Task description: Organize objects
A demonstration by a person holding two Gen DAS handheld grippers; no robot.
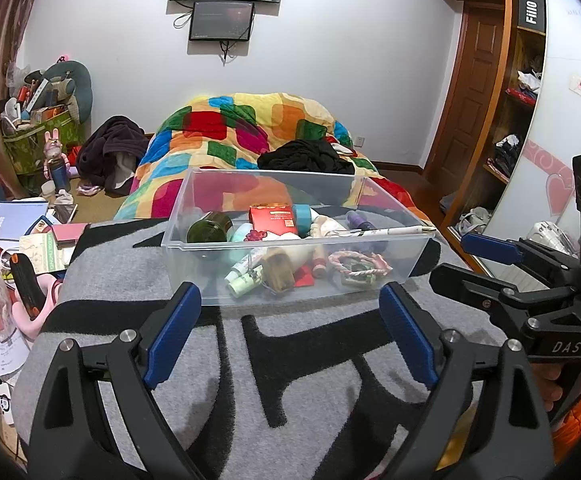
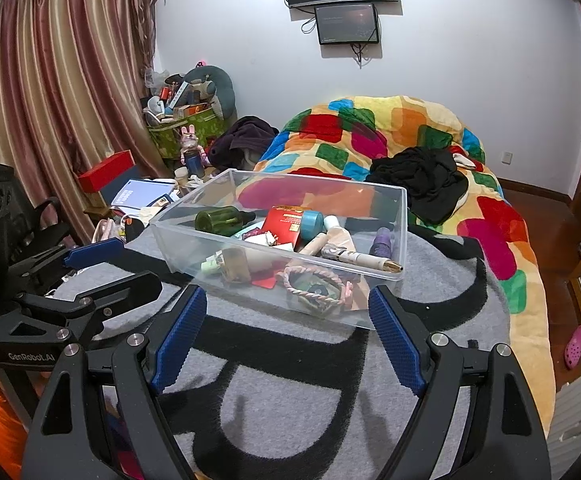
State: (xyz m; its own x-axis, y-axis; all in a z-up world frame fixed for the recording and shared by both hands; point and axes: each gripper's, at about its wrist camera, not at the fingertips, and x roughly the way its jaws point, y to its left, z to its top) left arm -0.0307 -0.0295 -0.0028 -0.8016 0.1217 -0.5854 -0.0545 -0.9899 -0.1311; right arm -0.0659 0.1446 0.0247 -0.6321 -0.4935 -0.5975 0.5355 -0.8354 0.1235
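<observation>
- "das": you read it in pale letters on the black body of the right gripper (image 1: 486, 256), seen from your left wrist view.
- "genrobot.ai": you read it in pale letters on the black body of the left gripper (image 2: 104, 268), seen from your right wrist view.
- "fiio": white letters running sideways on a black box (image 1: 531, 12) on the top wardrobe shelf.
- red packet (image 1: 271, 219) in the clear bin (image 1: 418, 254): print there, too small for you to read.
- blue booklet (image 1: 10, 220): white lettering, not legible.

red packet (image 1: 271, 219) print too small
</observation>
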